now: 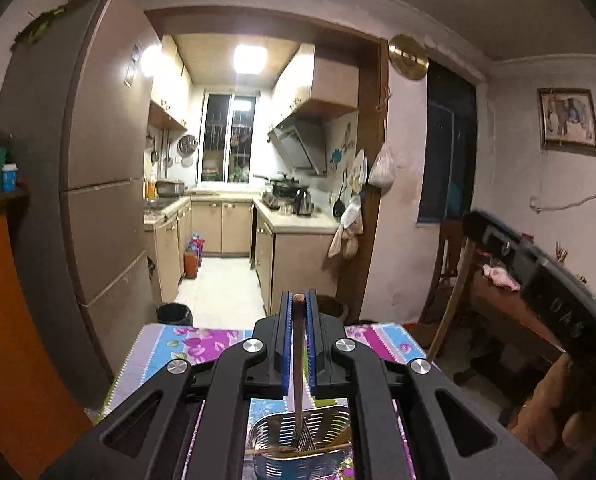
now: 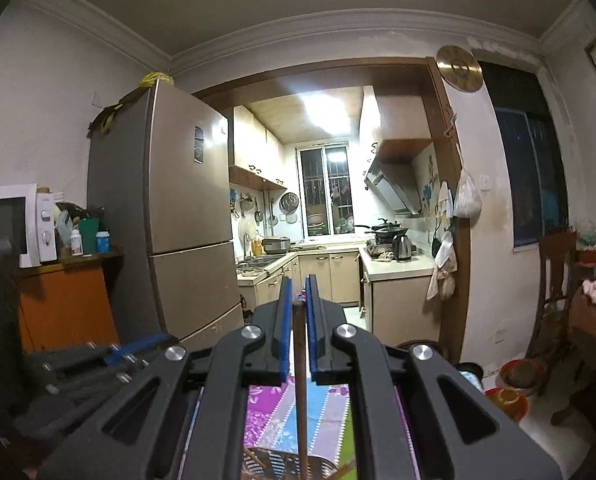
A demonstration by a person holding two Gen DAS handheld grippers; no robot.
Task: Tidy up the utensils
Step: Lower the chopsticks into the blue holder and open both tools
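My left gripper (image 1: pixel 298 300) is shut on a brown wooden chopstick (image 1: pixel 298 360) that hangs straight down into a slotted metal utensil holder (image 1: pixel 325 426) on the floral tablecloth (image 1: pixel 194 344). Other sticks lie across the holder's rim. My right gripper (image 2: pixel 297 288) is shut on another brown chopstick (image 2: pixel 301 392), which points down toward the same holder (image 2: pixel 274 464), seen only at the bottom edge of the right wrist view. The right gripper's black body (image 1: pixel 545 280) shows at the right of the left wrist view.
The table (image 1: pixel 381 340) faces a kitchen doorway. A tall fridge (image 1: pixel 98 160) stands to the left, an orange cabinet (image 2: pixel 66 304) with a microwave beside it. A wooden chair (image 1: pixel 453 272) and dark side table (image 1: pixel 509 312) are to the right. A black bin (image 1: pixel 172 314) sits beyond the table.
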